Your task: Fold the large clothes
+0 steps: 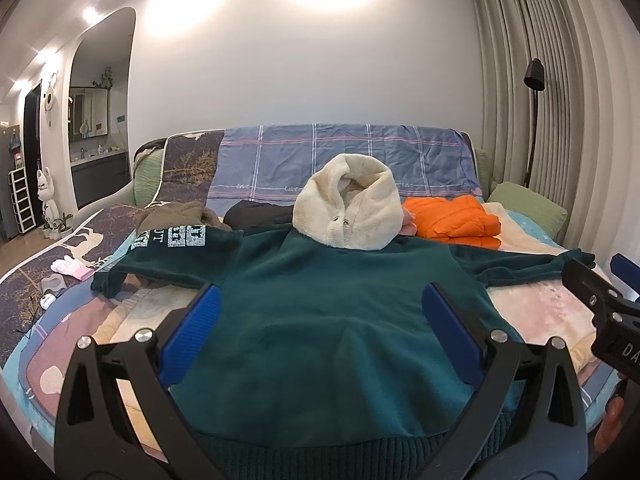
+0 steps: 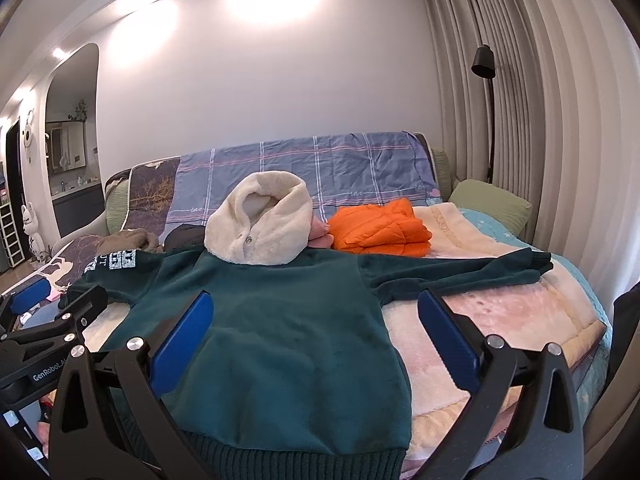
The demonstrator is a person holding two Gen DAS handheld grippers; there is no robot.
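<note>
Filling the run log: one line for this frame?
stage: pre-fold | green hoodie: flat on bed, sleeves out | left tool: open | right tool: open

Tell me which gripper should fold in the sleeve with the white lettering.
Left. The left gripper, open, hangs over the dark green fleece hoodie, nearer its white-lettered sleeve. The right gripper, also open, hangs toward the plain sleeve.

A hooded garment [image 1: 320, 320] is being spread flat on the bed [image 1: 536, 312], its hood [image 1: 346, 208] at the far end and its sleeves reaching out left and right. A folded jacket [image 1: 454, 222] is being kept behind its right shoulder, a crumpled garment [image 1: 176, 212] behind its left, gloves [image 1: 70, 268] farther left.
</note>
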